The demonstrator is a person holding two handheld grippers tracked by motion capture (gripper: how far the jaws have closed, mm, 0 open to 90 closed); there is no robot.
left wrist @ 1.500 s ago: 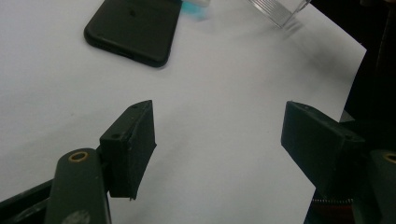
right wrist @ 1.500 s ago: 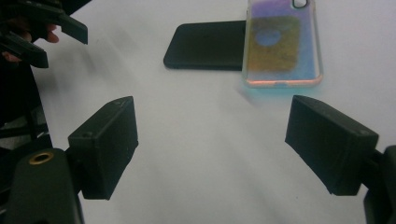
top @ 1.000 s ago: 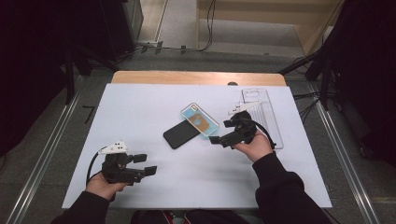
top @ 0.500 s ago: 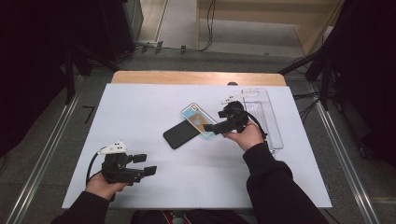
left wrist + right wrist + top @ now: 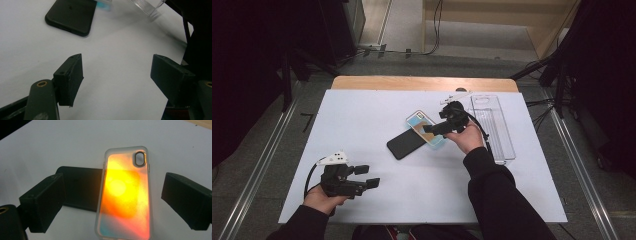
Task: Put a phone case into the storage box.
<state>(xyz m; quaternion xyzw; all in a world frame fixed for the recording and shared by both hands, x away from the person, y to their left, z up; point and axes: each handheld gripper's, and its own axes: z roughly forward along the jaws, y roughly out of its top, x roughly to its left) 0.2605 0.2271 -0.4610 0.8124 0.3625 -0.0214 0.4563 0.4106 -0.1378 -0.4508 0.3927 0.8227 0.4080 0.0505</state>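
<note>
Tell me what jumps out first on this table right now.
The colourful phone case glows orange mid-table, one end lying over the black phone. The right hand-held gripper hovers at it, jaws open to either side. The left hand-held gripper sits open near the front left edge.

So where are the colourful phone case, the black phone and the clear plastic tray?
colourful phone case [image 5: 126,195], right gripper view, middle of its orange back.
black phone [image 5: 406,144], high view, centre of its dark face.
clear plastic tray [image 5: 501,135], high view, its right wall.
</note>
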